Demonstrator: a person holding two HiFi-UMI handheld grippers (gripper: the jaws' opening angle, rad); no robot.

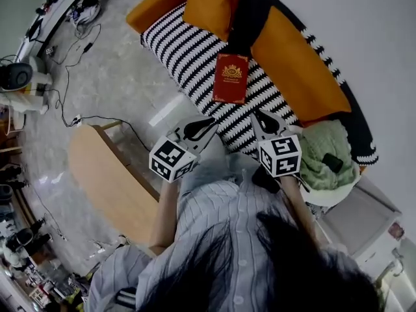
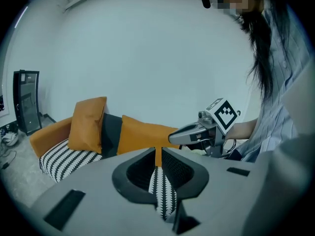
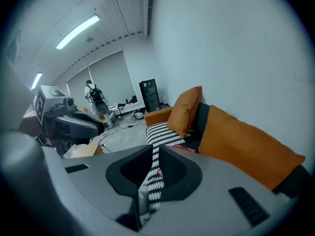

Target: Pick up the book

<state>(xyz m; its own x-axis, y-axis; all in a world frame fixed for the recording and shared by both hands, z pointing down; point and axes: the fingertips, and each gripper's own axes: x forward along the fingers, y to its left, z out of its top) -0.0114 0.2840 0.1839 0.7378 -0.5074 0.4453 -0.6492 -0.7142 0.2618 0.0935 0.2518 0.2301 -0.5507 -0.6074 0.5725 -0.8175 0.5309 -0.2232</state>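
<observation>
Jaws of the left gripper (image 1: pixel 209 123) and right gripper (image 1: pixel 260 116) are seen clenched on nothing. The red book (image 1: pixel 231 78) is seen lying flat on the striped sofa seat (image 1: pixel 182 51), ahead of both. One set should be opened before descent and closed on a free edge.
</observation>
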